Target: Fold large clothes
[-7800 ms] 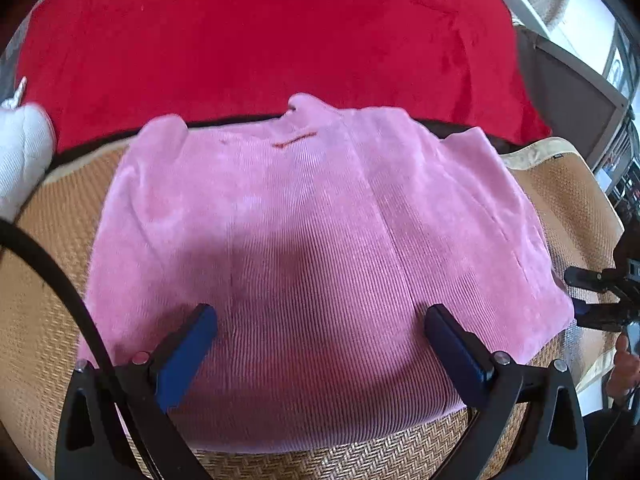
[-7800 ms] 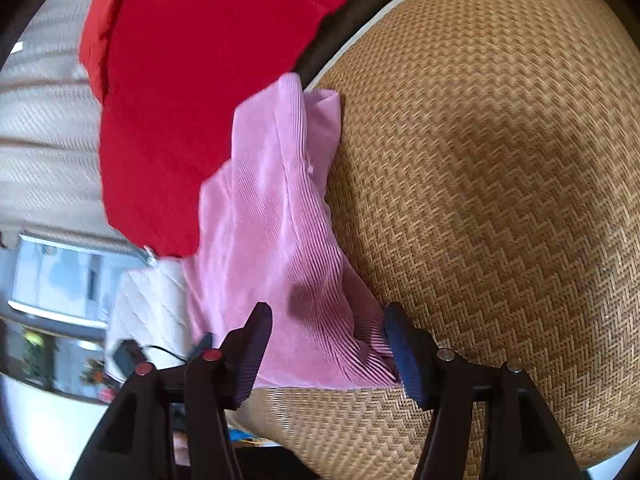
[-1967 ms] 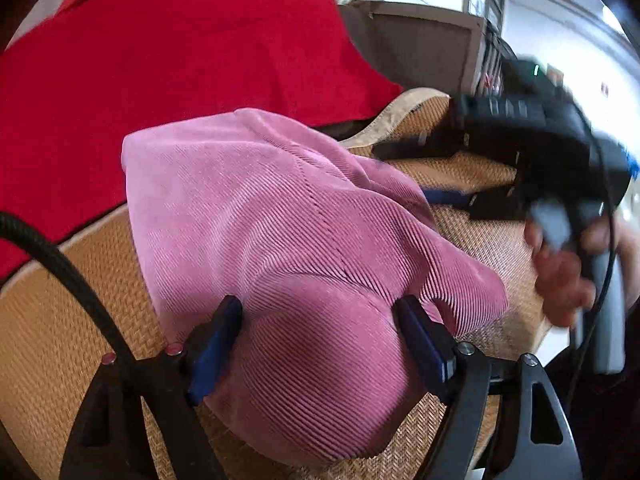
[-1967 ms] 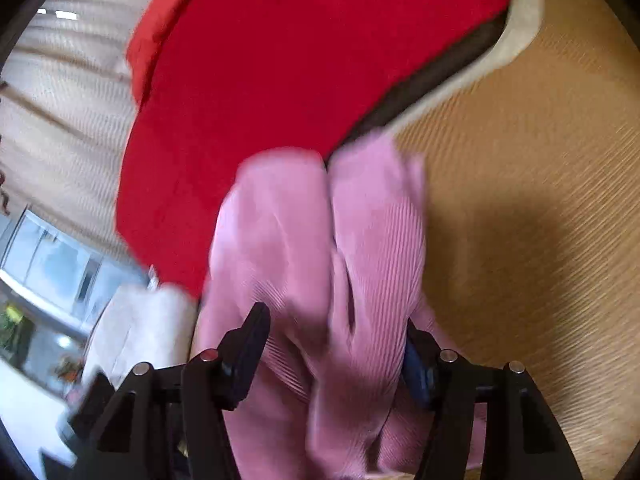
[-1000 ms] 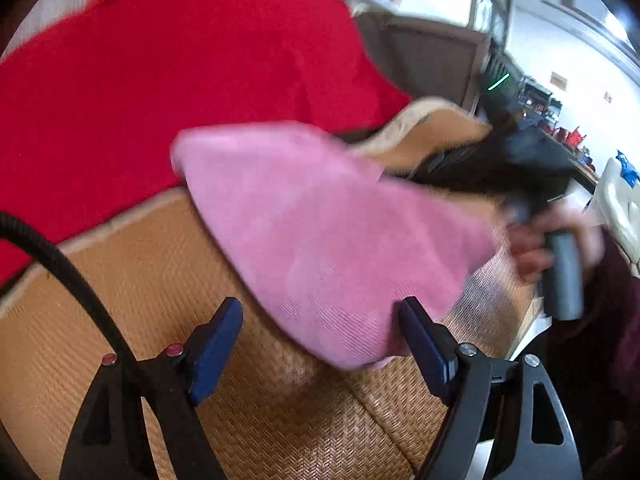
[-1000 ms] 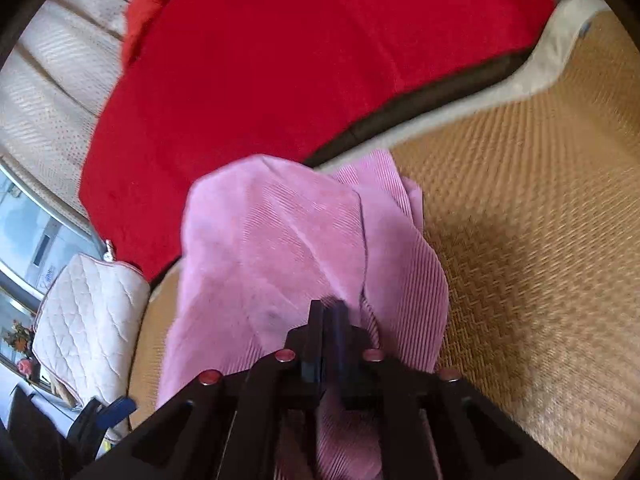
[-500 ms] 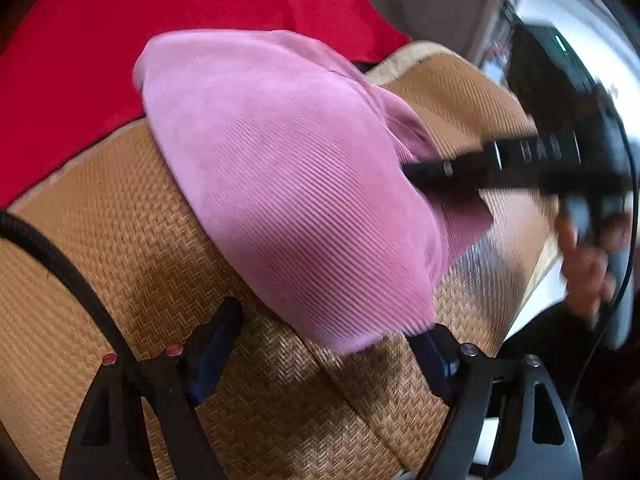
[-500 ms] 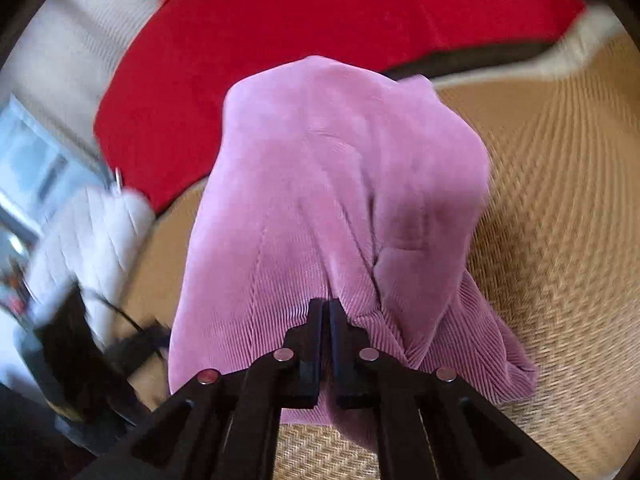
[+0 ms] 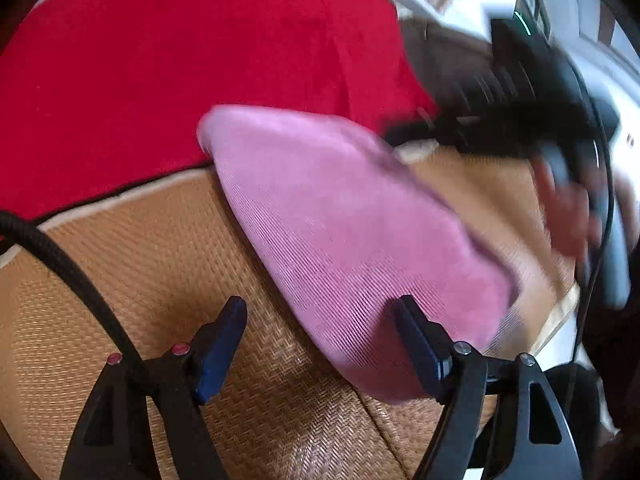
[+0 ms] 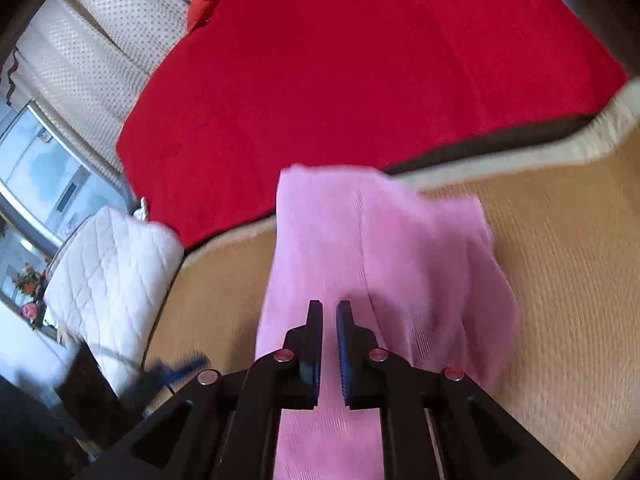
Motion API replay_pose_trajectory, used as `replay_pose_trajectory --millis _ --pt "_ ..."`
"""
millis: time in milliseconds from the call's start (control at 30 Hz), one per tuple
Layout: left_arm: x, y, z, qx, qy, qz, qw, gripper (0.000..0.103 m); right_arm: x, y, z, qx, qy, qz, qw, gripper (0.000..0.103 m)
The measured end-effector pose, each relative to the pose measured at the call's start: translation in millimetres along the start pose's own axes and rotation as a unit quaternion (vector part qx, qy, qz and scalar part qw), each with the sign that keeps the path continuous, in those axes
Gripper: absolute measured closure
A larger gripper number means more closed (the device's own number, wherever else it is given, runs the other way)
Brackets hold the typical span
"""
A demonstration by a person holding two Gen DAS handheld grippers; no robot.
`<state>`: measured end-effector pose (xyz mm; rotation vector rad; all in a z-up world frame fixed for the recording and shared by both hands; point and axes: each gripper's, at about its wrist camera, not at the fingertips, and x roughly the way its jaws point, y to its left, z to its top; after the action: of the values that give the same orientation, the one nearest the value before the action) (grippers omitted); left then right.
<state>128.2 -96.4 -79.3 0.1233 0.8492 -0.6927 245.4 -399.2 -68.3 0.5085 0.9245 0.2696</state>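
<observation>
A pink corduroy garment (image 9: 344,220) lies folded into a narrow stack on a woven straw mat (image 9: 132,280). It also shows in the right wrist view (image 10: 384,264), running away from me on the mat (image 10: 568,264). My left gripper (image 9: 320,340) is open and empty, its right finger beside the near edge of the stack. My right gripper (image 10: 329,320) hovers just above the near part of the garment, its jaws a narrow gap apart with no cloth between them. The right gripper's black body (image 9: 520,112) shows blurred at the far right of the left wrist view.
A red blanket (image 10: 360,72) covers the area behind the mat, also in the left wrist view (image 9: 180,64). A white quilted bag (image 10: 108,268) stands off the mat's left side. A dark cabinet lies far right. A black cable (image 9: 72,272) crosses the left view.
The right gripper's jaws have parted slightly and let go of the pink cloth, and it has pulled back. The garment has dropped flat onto the mat. The left gripper stays open.
</observation>
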Motion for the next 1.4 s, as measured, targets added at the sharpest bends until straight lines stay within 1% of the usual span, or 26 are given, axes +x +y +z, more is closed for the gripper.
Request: replay_pose_trajectory --millis 67,100,133,167,200,233,300,367,400,467,533,600,633,667,700,733,767,800,833,867,967,1067,1133,1233,1300,1400 --pt "9.0 -1.1 2.3 -0.005 0.007 0.002 1.0000 0.023 29.7 -2.9 20.7 0.010 0.013 0.000 1.000 0.093" --pt "10.9 0.2 2.6 -0.005 0.010 0.002 0.9999 0.023 43.4 -7.1 27.8 0.011 0.020 -0.015 1.000 0.093" --pt "10.8 5.3 1.6 -0.003 0.010 0.006 0.9999 0.023 68.6 -15.8 34.5 0.015 0.037 -0.043 0.998 0.093" --pt "14.0 4.8 0.4 -0.003 0.010 0.014 0.9998 0.023 86.1 -24.9 33.7 0.021 0.054 -0.053 0.997 0.095" --pt "16.8 6.6 -1.0 -0.006 0.012 0.018 0.9997 0.023 108.1 -37.7 33.0 0.039 0.082 -0.054 0.994 0.095" --pt "17.7 10.3 -2.8 -0.018 0.015 0.008 0.9997 0.023 123.3 -49.2 31.5 0.065 0.097 -0.044 0.992 0.096" --pt "20.0 17.6 -3.3 -0.038 0.023 -0.007 0.9990 0.023 120.7 -46.6 35.5 0.069 0.089 -0.040 0.993 0.096" --pt "16.9 17.7 -10.5 -0.034 0.022 -0.002 0.9992 0.022 107.1 -33.2 42.2 0.049 0.080 -0.043 0.995 0.095" --pt "16.6 15.9 -10.9 -0.031 0.020 0.002 0.9993 0.022 98.9 -30.4 46.9 0.048 0.069 -0.032 0.996 0.093" --pt "17.3 12.1 -12.0 -0.028 0.016 0.007 0.9994 0.022 84.6 -16.9 55.6 0.044 0.039 0.010 0.998 0.093" --pt "15.5 10.0 -13.7 -0.030 0.017 0.006 0.9994 0.022 84.9 3.7 64.6 0.029 0.029 0.049 0.998 0.093" --pt "13.6 6.8 -14.0 -0.032 0.018 0.005 0.9993 0.022 100.1 15.5 71.1 0.016 0.044 0.054 0.997 0.093" --pt "12.9 6.8 -14.3 -0.031 0.017 0.006 0.9994 0.022 118.6 20.8 72.0 0.014 0.063 0.048 0.997 0.093" --pt "6.9 5.5 -13.8 -0.028 0.016 0.009 0.9994 0.022 134.4 19.8 71.5 0.016 0.079 0.036 0.996 0.092" --pt "6.5 4.8 -14.3 -0.024 0.014 0.015 0.9995 0.022 150.2 16.2 70.7 0.018 0.093 0.014 0.995 0.095" --pt "7.1 8.0 -10.2 -0.023 0.014 0.016 0.9995 0.022 170.6 5.1 68.3 0.029 0.111 -0.017 0.993 0.095" --pt "4.9 8.6 -10.1 -0.026 0.015 0.012 0.9995 0.022 177.5 -7.6 67.3 0.054 0.120 -0.017 0.991 0.096" --pt "4.3 10.5 -9.9 -0.034 0.017 0.002 0.9993 0.022 180.1 -21.5 66.4 0.095 0.120 0.005 0.988 0.096" --pt "2.9 10.9 -10.4 -0.041 0.018 -0.007 0.9990 0.022 172.1 -33.8 67.1 0.136 0.104 0.034 0.985 0.096" --pt "2.8 10.2 -10.6 -0.042 0.018 -0.009 0.9989 0.022 163.5 -37.3 67.6 0.142 0.090 0.038 0.985 0.096" --pt "1.3 7.0 -10.1 -0.032 0.014 0.001 0.9994 0.022 117.9 -40.4 63.7 0.124 0.048 0.043 0.990 0.093" --pt "-5.0 6.7 -10.3 -0.039 0.014 0.000 0.9991 0.022 72.4 -34.9 42.8 0.094 0.042 0.059 0.993 0.093" --pt "-12.9 8.8 -8.8 -0.050 0.010 -0.005 0.9987 0.022 40.8 -27.4 22.9 0.058 0.036 0.046 0.997 0.093" --pt "-25.6 9.0 -6.9 -0.061 -0.005 -0.010 0.9981 0.023 10.1 -16.8 -9.7 0.016 0.044 0.029 0.998 0.093" --pt "-29.2 2.6 -6.8 -0.051 -0.012 -0.012 0.9985 0.023 -4.1 -16.1 -26.8 0.000 0.046 0.022 0.999 0.092" --pt "-23.6 -12.9 -11.0 -0.019 -0.011 0.016 0.9996 0.022 -10.9 -19.2 -58.6 -0.007 0.047 0.035 0.998 0.093"
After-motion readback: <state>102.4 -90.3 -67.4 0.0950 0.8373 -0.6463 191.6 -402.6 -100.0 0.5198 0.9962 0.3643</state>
